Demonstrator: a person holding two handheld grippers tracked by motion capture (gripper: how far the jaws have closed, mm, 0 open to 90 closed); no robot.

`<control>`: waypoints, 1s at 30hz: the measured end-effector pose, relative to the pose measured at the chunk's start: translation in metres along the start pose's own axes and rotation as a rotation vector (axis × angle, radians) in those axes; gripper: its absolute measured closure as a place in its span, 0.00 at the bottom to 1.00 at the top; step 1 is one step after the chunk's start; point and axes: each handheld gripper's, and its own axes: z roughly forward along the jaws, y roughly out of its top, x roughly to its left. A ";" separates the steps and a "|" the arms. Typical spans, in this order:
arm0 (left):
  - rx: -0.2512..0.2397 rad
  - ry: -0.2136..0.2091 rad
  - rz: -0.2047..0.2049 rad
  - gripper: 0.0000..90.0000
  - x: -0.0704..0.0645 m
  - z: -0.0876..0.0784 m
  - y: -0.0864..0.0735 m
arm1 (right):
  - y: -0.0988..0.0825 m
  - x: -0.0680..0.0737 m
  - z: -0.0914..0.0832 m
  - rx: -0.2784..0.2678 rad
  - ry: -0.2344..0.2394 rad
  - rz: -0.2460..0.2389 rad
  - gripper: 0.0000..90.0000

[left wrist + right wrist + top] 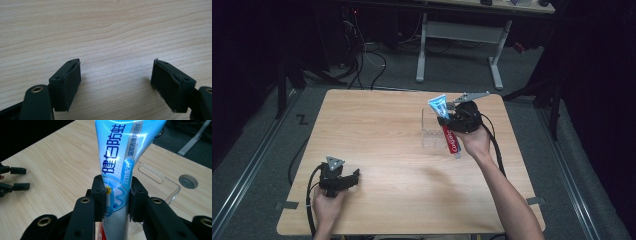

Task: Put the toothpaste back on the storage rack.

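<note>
The right gripper (116,198) is clamping a toothpaste tube (120,167) between its jaws, holding it just above the clear plastic box (430,131). Well away from that box, the left gripper (116,82) is resting wide open, holding nothing.

A toothpaste tube (120,165) is showing large dark-blue Chinese characters, 健白防蛀, down its pale blue upper part, with smaller grey print running beside them, too fine to make out. From above, white "Colgate" lettering is running along the tube's red lower half.
</note>
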 end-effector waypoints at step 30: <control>0.000 0.000 0.004 0.27 0.000 0.000 0.000 | 0.042 0.004 0.031 -0.082 0.011 -0.015 0.79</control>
